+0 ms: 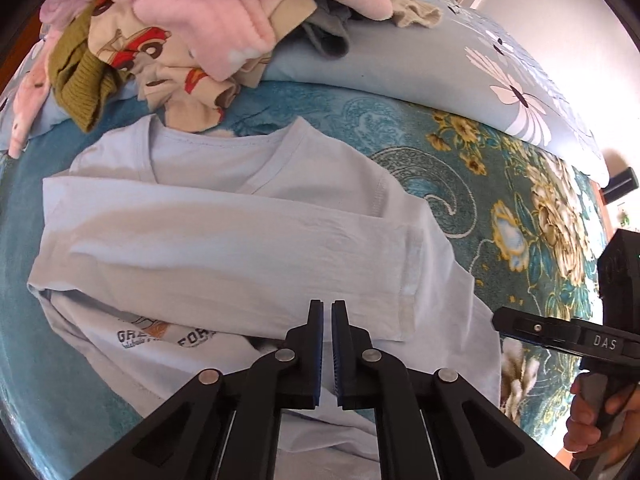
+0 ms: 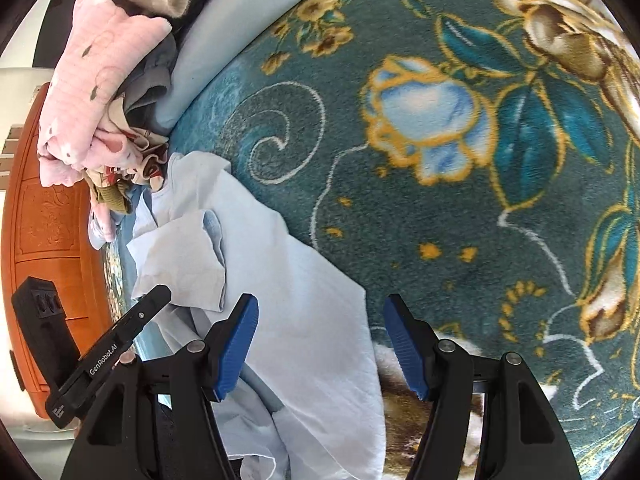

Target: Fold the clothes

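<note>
A light blue long-sleeved shirt [image 1: 224, 232] lies flat on the teal floral blanket [image 1: 500, 184], with one sleeve folded across its chest. My left gripper [image 1: 327, 308] hovers over the shirt's lower part, its jaws nearly closed with nothing between them. My right gripper [image 2: 320, 308] is open and empty, with its jaws spread above the shirt's edge [image 2: 320, 320] and the blanket [image 2: 460, 240]. The right gripper also shows at the right edge of the left wrist view [image 1: 560, 332].
A pile of unfolded clothes [image 1: 180, 28], pink, beige print and olive, sits at the far side on a pale blue floral quilt [image 1: 460, 68]. The pile also shows in the right wrist view [image 2: 100, 120], next to an orange wooden headboard [image 2: 44, 232].
</note>
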Demonstrator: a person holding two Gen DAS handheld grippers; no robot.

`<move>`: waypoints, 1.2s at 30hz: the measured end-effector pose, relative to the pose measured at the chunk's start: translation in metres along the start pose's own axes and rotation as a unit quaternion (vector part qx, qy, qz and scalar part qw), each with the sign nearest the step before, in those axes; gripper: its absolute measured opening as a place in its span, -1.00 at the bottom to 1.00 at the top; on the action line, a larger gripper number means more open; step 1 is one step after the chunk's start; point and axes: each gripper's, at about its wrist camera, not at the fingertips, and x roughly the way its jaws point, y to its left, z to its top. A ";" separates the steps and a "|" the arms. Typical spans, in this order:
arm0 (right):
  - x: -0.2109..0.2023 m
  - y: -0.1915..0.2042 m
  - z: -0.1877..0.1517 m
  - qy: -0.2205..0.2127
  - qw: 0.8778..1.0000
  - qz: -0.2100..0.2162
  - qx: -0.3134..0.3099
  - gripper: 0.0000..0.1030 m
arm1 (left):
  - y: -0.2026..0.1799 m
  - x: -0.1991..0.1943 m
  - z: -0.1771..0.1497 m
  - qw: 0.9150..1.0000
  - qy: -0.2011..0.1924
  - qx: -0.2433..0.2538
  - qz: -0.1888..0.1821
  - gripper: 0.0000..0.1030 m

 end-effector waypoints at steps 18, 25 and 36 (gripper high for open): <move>-0.001 -0.009 -0.003 0.000 1.000 -0.026 0.002 0.29 | -0.037 0.038 -0.013 0.997 0.006 0.081 0.021 -0.60; 0.005 0.000 0.001 0.009 1.000 -0.026 -0.006 0.29 | 0.012 0.005 -0.012 0.997 -0.020 -0.019 -0.066 -0.72; 0.006 0.009 0.003 0.007 0.999 -0.036 -0.016 0.29 | 0.190 -0.099 -0.044 0.976 -0.134 -0.166 0.042 -0.79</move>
